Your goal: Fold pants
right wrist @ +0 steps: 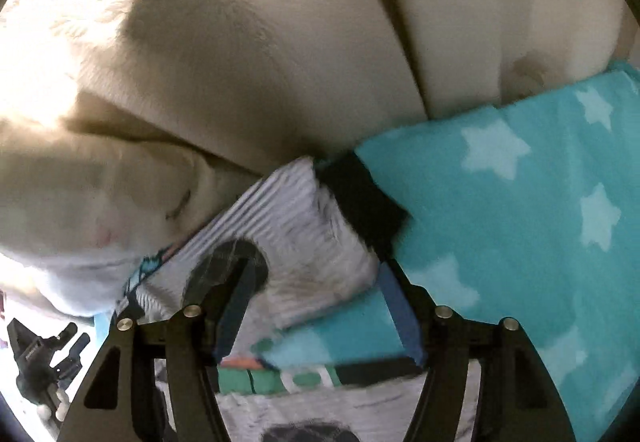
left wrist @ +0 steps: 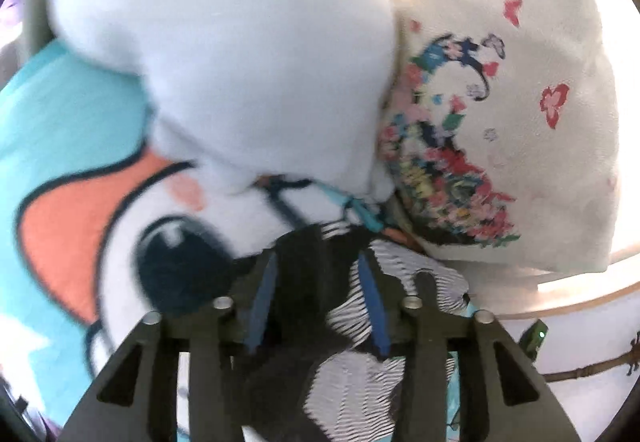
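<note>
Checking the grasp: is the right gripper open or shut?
Open. The right gripper has its fingers spread apart around the striped pants, not pinched.

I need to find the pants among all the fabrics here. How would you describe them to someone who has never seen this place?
Start from the large turquoise blanket with pale stars spread over the cream sofa. On it, between the fingers of both grippers, lie the pants. They alone are finely striped grey and white, with a black band at one edge.
</note>
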A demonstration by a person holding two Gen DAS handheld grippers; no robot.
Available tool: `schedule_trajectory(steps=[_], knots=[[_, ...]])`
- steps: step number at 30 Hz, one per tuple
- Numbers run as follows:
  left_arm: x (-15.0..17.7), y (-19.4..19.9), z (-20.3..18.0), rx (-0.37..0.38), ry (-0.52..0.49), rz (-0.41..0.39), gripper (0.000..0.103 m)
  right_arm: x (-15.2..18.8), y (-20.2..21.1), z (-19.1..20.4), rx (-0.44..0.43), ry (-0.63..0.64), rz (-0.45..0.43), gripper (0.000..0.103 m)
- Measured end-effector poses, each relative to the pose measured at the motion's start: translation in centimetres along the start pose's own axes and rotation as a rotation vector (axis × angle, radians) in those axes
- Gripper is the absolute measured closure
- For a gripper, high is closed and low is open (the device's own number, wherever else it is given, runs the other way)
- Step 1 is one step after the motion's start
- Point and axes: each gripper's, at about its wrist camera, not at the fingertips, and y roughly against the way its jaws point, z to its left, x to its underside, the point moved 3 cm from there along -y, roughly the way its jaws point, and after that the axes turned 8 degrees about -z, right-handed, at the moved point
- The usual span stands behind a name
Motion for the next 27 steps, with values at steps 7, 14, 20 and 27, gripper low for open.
schedule_trajectory(steps=[7, 14, 20, 27], knots=[[7.0, 0.5, 3.1, -0.09, 0.013, 0.043, 0.06, 3.1, 3.2, -5.2, 0.015, -0.07, 0.009, 0.033], [12.0, -3.1, 0.4, -0.163, -0.09, 0.081, 0.062, 5.6, 4.8, -5.9, 0.066, -0.042, -0.022, 0.033], [12.1, -2.4, 0.9, -0.255, -0.096, 0.068, 0.093, 7.9, 3.8, -5.8, 0.109, 0.047, -0.003, 0.033], [10.4, 2.5, 3.9, -0.274, -0.02, 0.006, 0.094, 9.8, 2.8, -2.4, 0.031, 0.175, 0.099, 0.082]])
